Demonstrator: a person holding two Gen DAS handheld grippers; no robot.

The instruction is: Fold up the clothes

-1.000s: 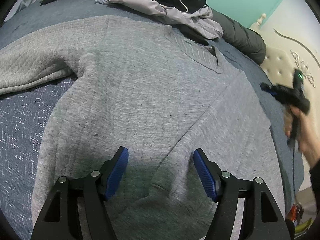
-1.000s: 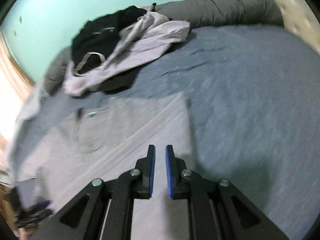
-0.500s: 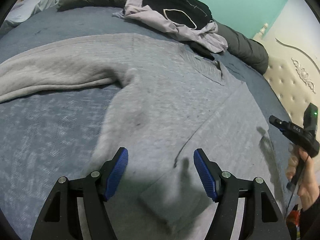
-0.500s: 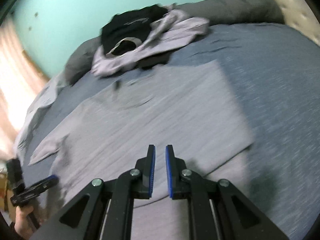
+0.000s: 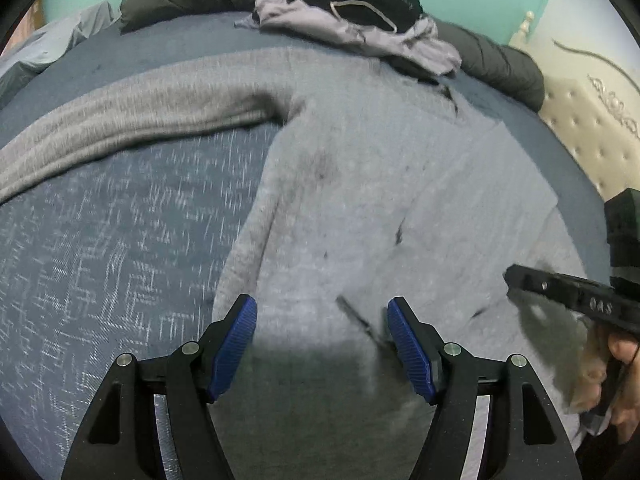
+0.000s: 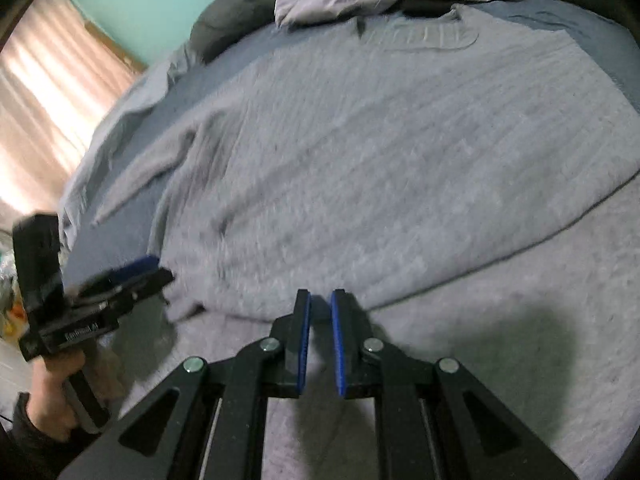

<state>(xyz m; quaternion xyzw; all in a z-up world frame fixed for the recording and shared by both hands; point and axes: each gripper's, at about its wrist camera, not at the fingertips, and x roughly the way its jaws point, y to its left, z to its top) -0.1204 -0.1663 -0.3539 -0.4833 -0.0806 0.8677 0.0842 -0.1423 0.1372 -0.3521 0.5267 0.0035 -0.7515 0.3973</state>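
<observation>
A light grey knit sweater [image 5: 360, 208] lies flat on the blue-grey bedspread [image 5: 100, 260], collar toward the clothes pile at frame top, hem nearest, one sleeve [image 5: 120, 128] stretched to upper left, under the spread-open left gripper [image 5: 322, 344] and the empty, nearly pinched right gripper [image 6: 320, 340].

Grey sweater [image 5: 360, 200] showing as soft, matt knit cloth, faintly ribbed. Bedcover [image 5: 100, 248] looking like woven blue fabric, flecked. Left gripper [image 5: 322, 344] showing matt black plastic, ridged blue pads [image 5: 236, 344], shiny metal rivets.
</observation>
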